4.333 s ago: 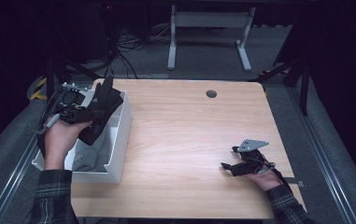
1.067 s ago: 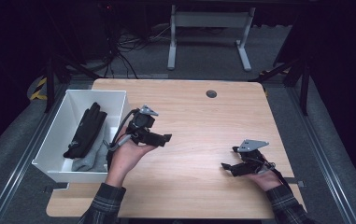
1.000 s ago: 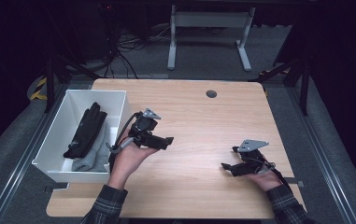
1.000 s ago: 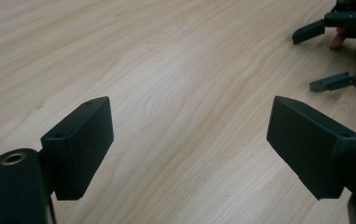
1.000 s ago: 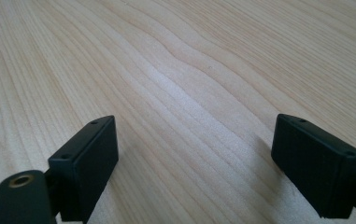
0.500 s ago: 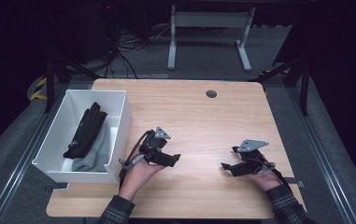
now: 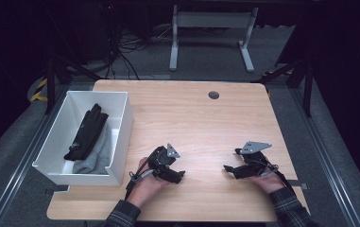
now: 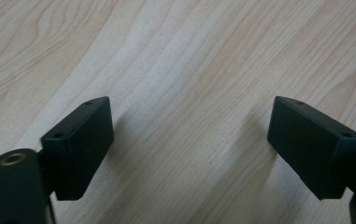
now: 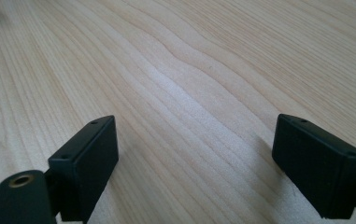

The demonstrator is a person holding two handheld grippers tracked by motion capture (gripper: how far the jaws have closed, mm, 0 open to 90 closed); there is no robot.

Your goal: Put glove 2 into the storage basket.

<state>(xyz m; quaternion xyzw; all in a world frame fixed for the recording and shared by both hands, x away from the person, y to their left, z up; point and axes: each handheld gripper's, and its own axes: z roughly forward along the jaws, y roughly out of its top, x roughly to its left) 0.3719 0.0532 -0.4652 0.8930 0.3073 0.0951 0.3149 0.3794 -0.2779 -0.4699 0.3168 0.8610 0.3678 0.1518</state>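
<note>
A white bin stands on the left edge of the wooden table. Inside it a black glove lies on top of a grey cloth. My left gripper rests low over the table's front middle, right of the bin, and points right. In the left gripper view its jaws stand wide apart with only bare wood between them. My right gripper lies near the front right and points left toward the other. Its jaws are open too, with nothing between them.
A dark round cable hole sits near the table's far edge. Beyond the table are a grey stand and loose cables on the dark floor. Bare wood stretches between the two grippers and across the table's middle.
The left hand came away from over the bin, where it held the black glove up, crossed to the table's front middle and sank low. The glove now lies in the bin. The right gripper kept still.
</note>
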